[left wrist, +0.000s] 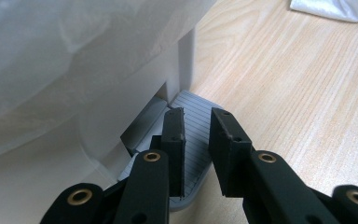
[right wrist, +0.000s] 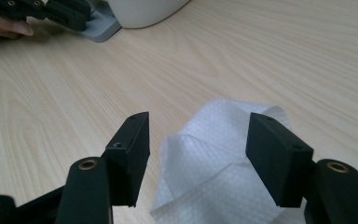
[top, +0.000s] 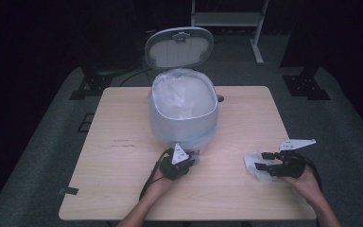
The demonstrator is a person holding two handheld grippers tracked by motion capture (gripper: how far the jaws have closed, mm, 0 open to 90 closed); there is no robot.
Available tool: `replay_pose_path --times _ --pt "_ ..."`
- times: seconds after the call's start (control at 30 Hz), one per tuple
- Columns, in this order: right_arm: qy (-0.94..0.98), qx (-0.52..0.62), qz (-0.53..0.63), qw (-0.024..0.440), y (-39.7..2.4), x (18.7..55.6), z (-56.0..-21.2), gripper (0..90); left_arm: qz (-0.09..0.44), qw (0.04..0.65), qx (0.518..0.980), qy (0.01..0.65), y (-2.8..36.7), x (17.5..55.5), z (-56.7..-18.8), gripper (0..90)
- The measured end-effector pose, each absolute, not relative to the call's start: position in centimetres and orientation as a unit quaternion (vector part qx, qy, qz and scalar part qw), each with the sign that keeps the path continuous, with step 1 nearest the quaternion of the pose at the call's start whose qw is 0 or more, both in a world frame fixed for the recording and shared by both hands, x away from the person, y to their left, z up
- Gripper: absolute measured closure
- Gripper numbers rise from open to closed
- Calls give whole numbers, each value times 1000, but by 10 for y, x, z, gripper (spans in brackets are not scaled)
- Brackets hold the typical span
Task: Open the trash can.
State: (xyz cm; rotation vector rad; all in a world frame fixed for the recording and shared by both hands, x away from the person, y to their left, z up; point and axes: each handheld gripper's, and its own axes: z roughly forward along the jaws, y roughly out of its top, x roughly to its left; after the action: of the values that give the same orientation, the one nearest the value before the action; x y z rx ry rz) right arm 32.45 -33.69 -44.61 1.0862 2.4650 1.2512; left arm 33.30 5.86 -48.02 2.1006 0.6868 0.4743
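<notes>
Fingers of the right gripper stand spread either side of a crumpled white tissue lying on the surface, neither touching it yet; from the tissue, the pedal bin lies toward 10 o'clock, lid tipped up, white liner draped over its rim. Bare wood lies between tissue and bin, so nothing blocks a lift and carry. Left gripper, at the bin's 6 o'clock, has its fingers nearly pressed together over the ribbed grey pedal (seemingly pressing it, which would explain the raised lid). The right hand is clearly the nearer to the tissue.
</notes>
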Motion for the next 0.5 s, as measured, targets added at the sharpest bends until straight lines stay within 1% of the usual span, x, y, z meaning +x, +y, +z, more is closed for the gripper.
replay_pose_path --times 0.5 --pt "837 363 399 92 -332 324 -461 359 190 426 841 275 59 333 -480 758"
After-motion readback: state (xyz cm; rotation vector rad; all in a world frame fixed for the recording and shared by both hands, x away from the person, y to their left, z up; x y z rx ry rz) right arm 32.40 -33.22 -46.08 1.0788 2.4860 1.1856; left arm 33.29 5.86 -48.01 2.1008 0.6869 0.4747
